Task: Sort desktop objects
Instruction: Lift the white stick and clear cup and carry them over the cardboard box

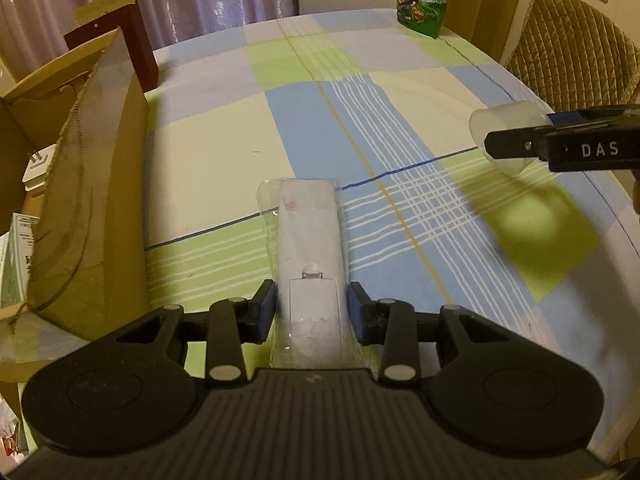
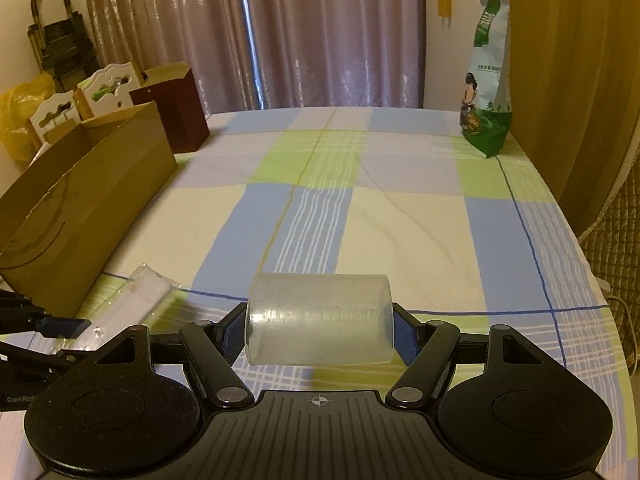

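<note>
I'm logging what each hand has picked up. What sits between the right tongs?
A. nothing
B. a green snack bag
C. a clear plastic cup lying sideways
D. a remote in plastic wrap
C: the right tongs press their blue pads on both ends of the clear plastic cup, which lies sideways above the checked tablecloth.

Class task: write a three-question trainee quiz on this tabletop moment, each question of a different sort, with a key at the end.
1. True or false: the right gripper holds a clear plastic cup lying on its side between the fingers.
2. Multiple choice: the left gripper is shut on a) a green snack bag, b) a white remote in a plastic sleeve, c) a charger.
3. Fill in: the cardboard box stands at the table's ____ edge, seen from the grippers.

Key: 1 true; 2 b; 3 left. The green snack bag stands untouched at the far right of the checked tablecloth.
</note>
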`<state>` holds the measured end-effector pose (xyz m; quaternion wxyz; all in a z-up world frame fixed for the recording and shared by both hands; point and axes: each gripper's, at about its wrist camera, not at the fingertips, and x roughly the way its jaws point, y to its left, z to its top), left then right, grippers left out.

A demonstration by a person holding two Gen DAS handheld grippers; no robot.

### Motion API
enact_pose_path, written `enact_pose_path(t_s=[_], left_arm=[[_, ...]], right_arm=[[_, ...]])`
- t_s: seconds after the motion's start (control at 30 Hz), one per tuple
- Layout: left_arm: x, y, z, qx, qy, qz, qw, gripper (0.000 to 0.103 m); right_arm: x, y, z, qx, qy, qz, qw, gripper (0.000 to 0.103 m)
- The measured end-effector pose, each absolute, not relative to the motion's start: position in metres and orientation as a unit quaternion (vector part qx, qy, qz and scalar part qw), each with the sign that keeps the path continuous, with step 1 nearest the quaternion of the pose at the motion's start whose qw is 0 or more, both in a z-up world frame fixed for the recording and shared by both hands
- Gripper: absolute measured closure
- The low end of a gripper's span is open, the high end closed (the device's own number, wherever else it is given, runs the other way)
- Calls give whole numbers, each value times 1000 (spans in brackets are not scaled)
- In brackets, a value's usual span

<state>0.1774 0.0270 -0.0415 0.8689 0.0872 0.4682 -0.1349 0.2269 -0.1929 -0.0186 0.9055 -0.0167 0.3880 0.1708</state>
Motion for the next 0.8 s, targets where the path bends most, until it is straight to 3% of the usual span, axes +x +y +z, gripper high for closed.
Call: enact_pose_path(t_s=[0.8], left_arm=[[157, 53, 24, 71, 401, -109, 907, 70]], right_arm=[[217, -147, 12, -42, 358, 224, 905, 32]])
